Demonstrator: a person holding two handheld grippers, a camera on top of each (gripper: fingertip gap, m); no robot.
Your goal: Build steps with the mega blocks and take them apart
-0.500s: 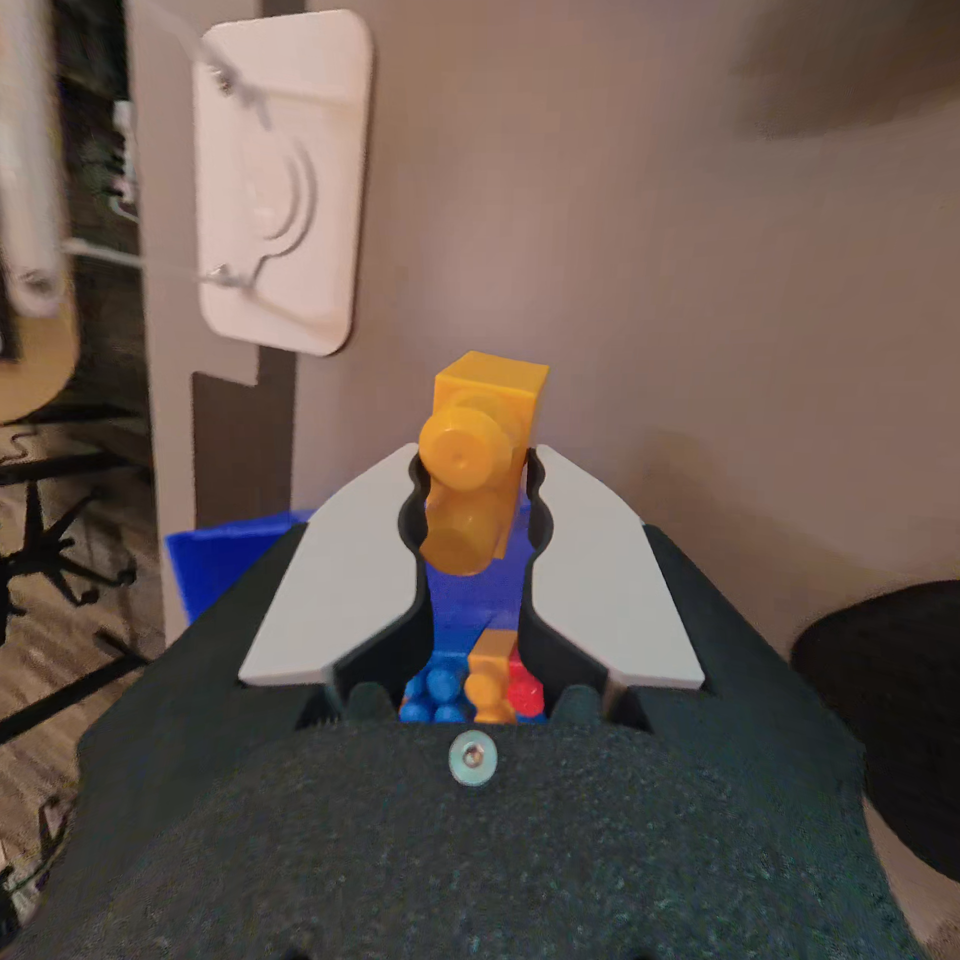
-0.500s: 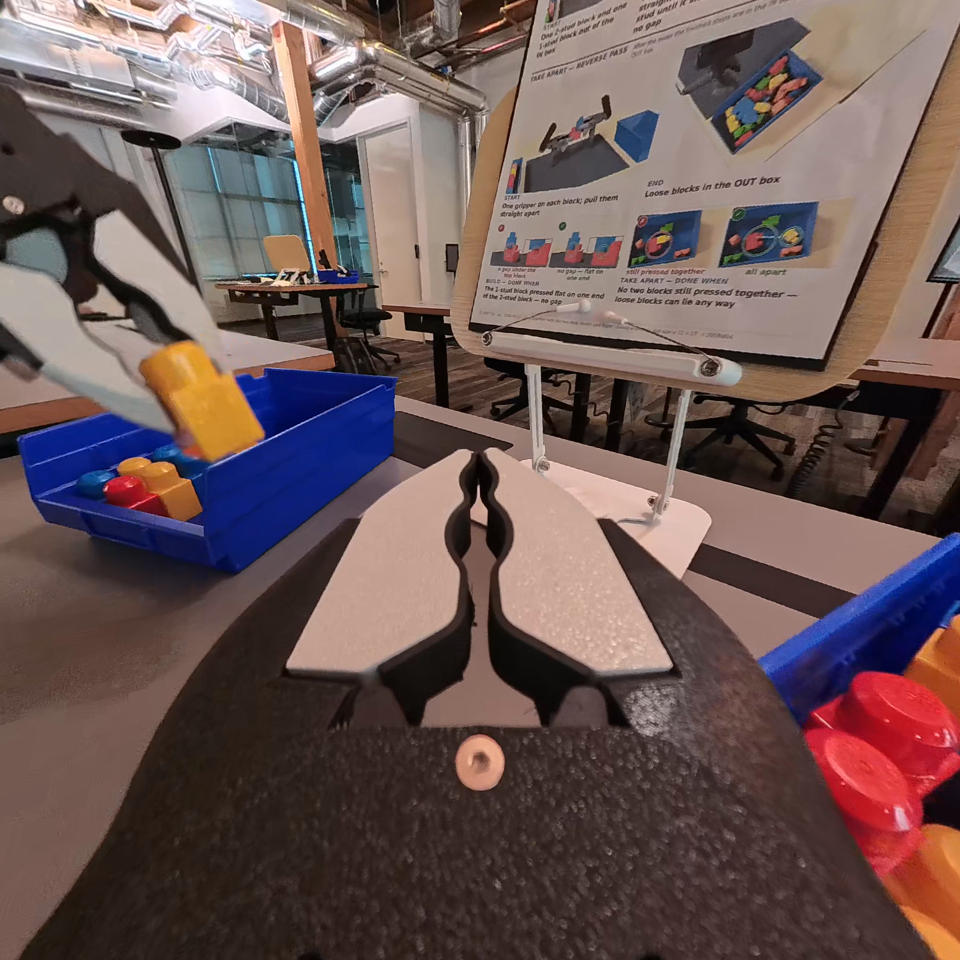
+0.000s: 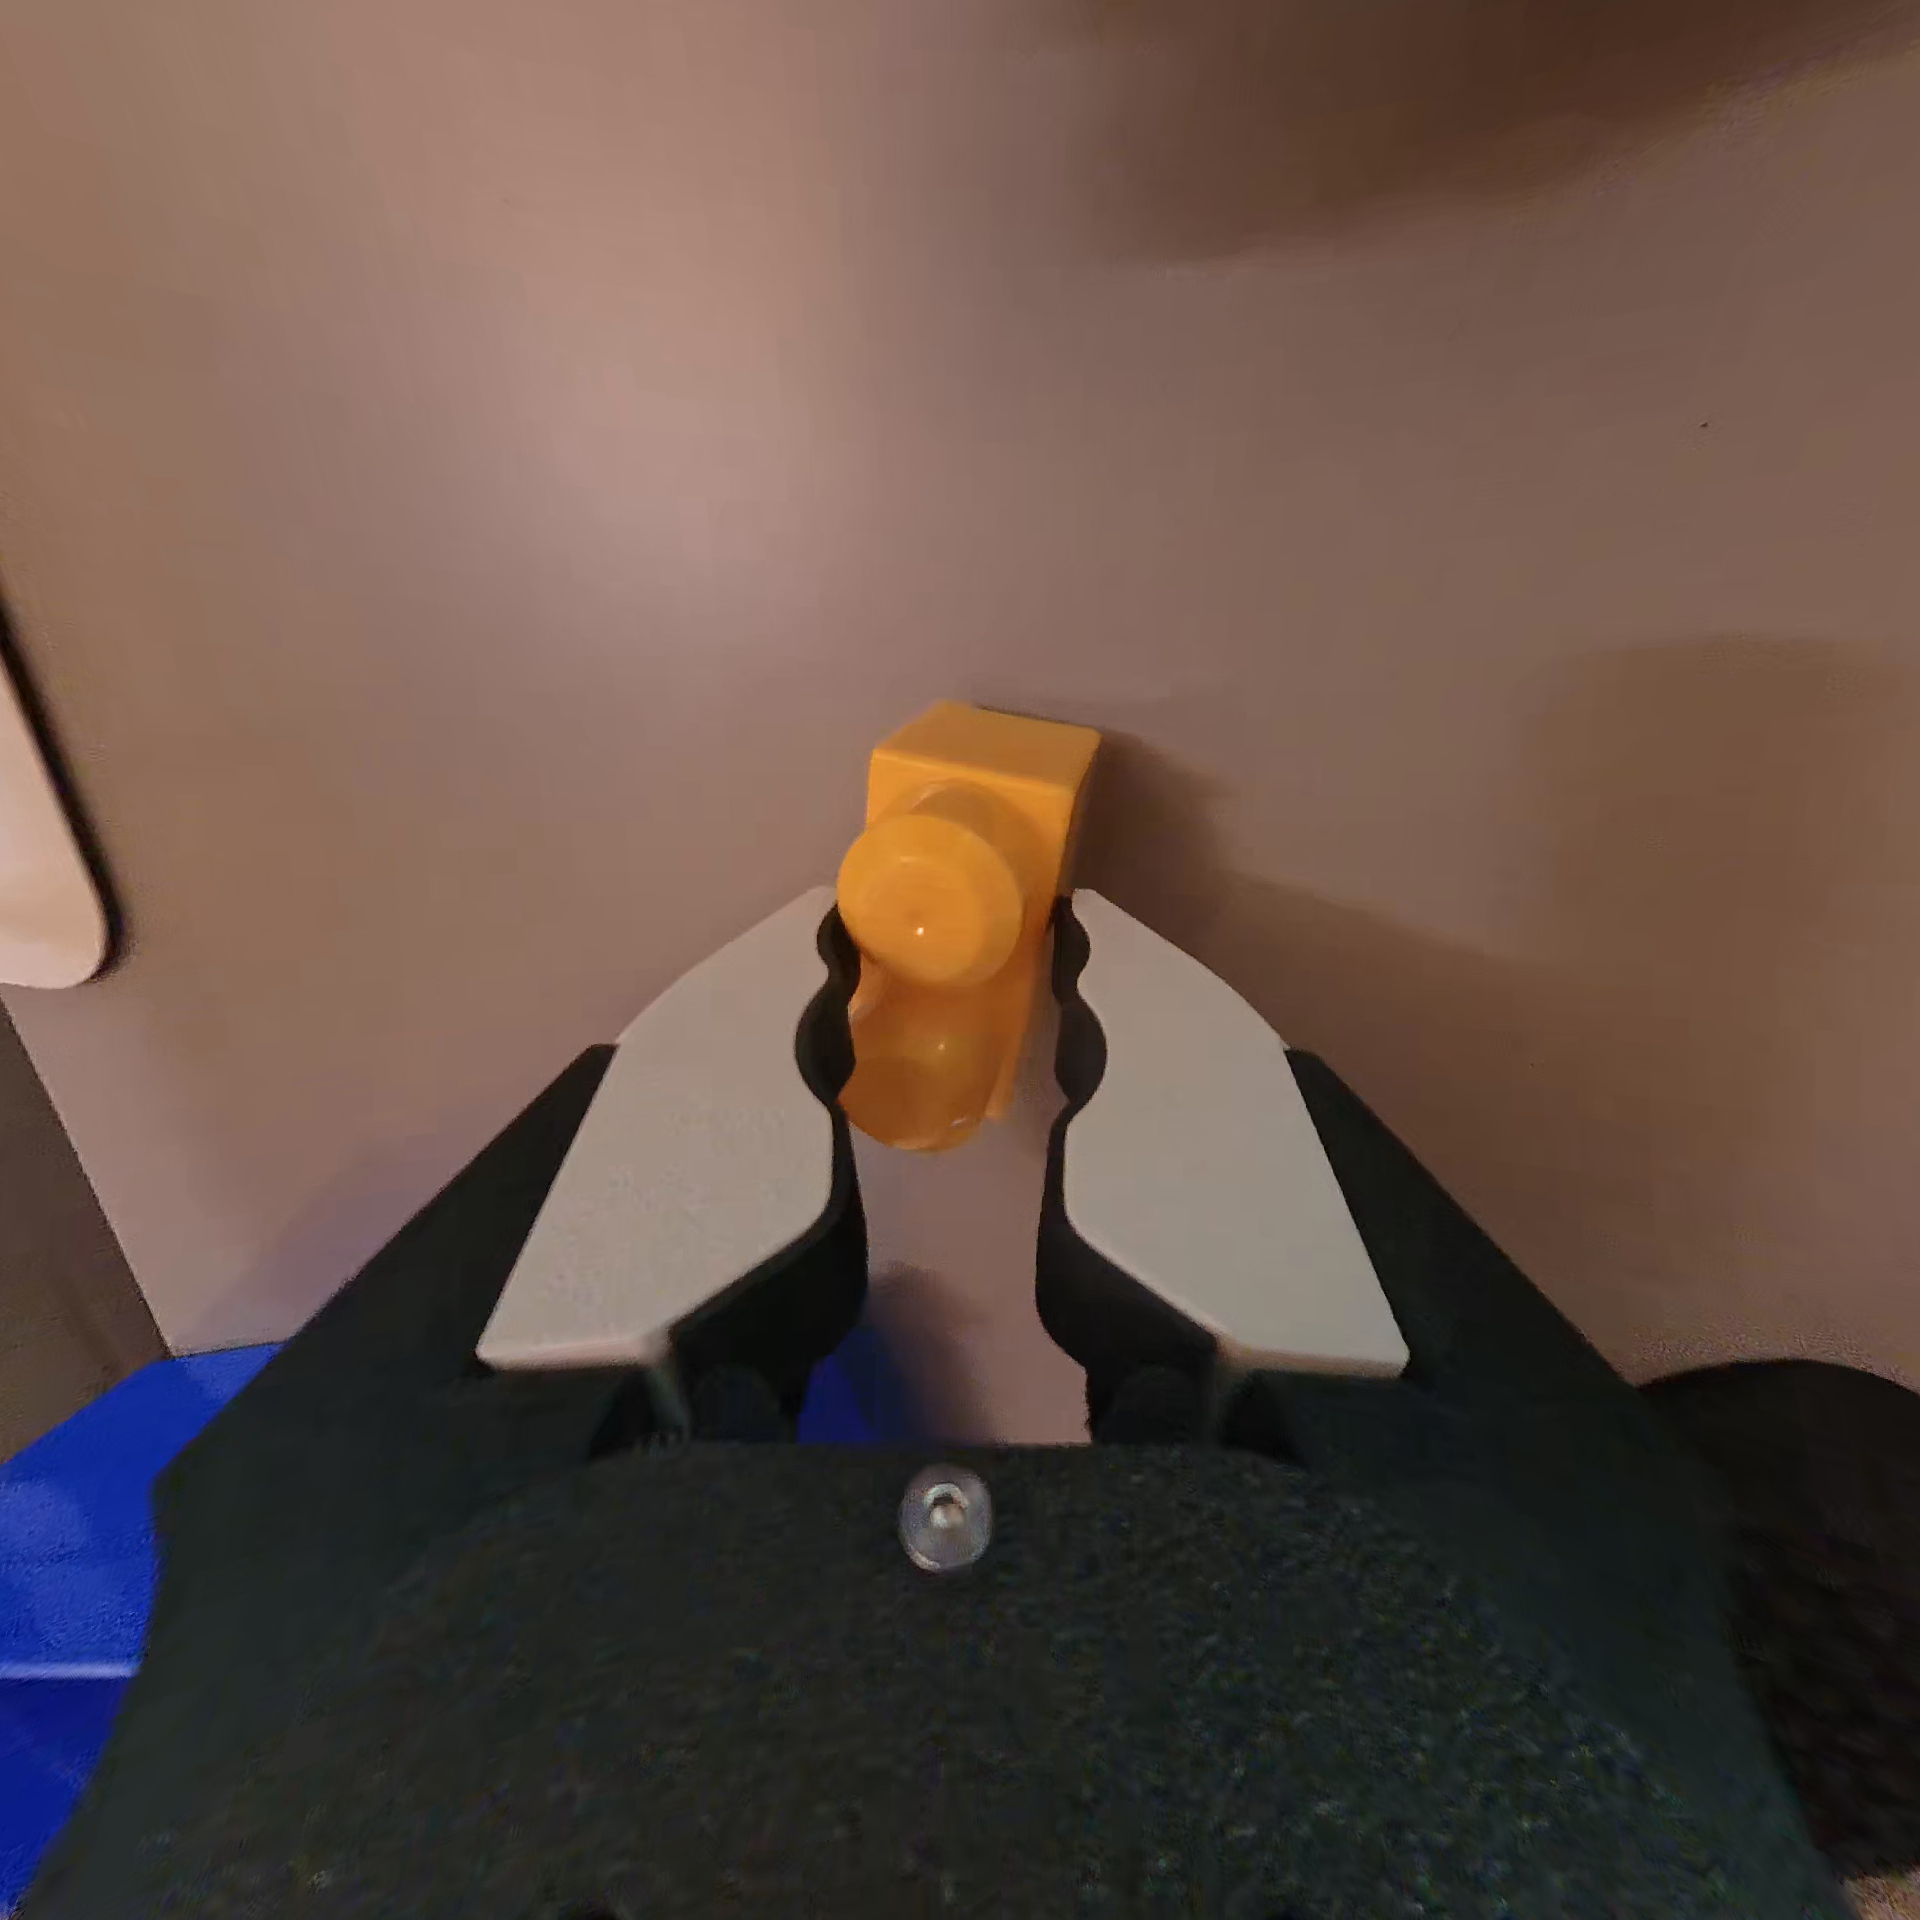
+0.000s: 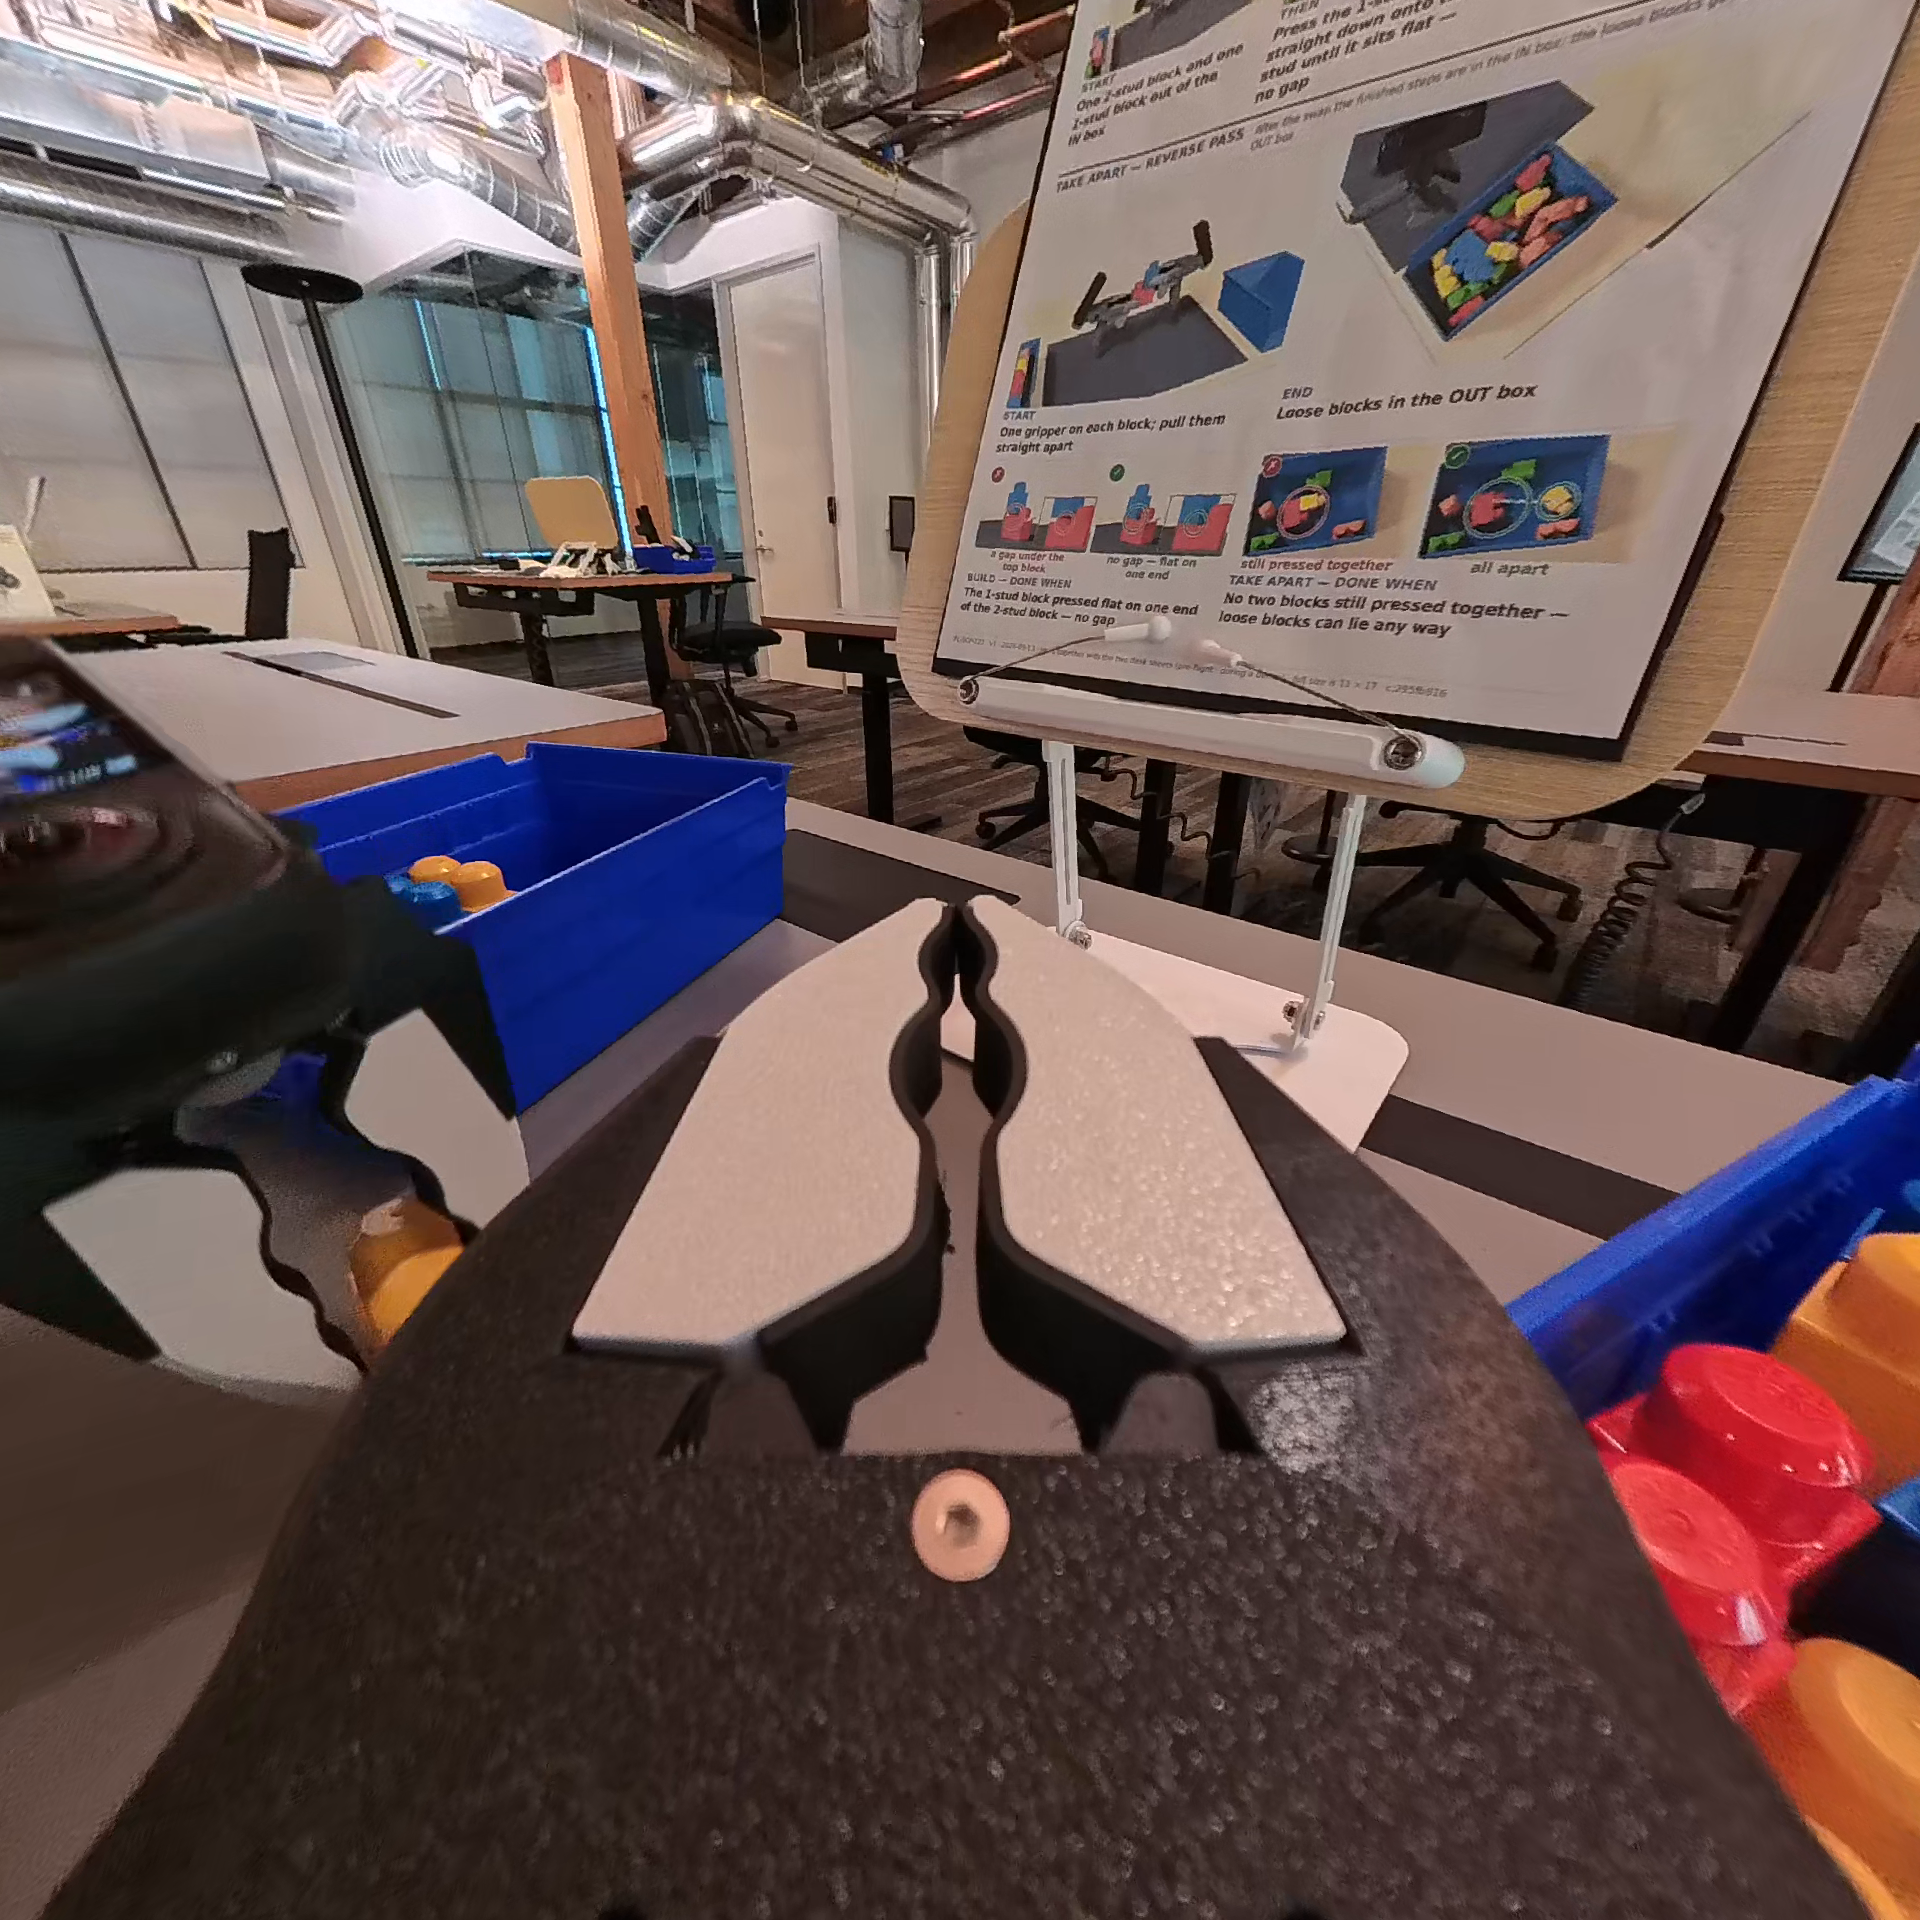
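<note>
L gripper [image 3: 951, 940] fingers [image 3: 717, 1122] are clenched on a yellow 2-stud block [image 3: 961, 914], studs facing the camera, block's far end right at the grey desk [image 3: 1351, 468] surface. R gripper [image 4: 956, 935] fingers are pressed together w/ nothing between, held over the desk. Landmark: white instruction stand [image 4: 1226, 727]. Blue bin [image 4: 623, 883] w/ yellow & blue blocks sits left of it; 2nd bin [image 4: 1704, 1257] w/ red & yellow blocks sits right, nearer the camera.

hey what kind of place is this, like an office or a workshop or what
Probably an open-plan office used as a workspace: desks with office chairs, exposed ceiling ducts, and an instruction board on a stand beside blue block bins.
</note>
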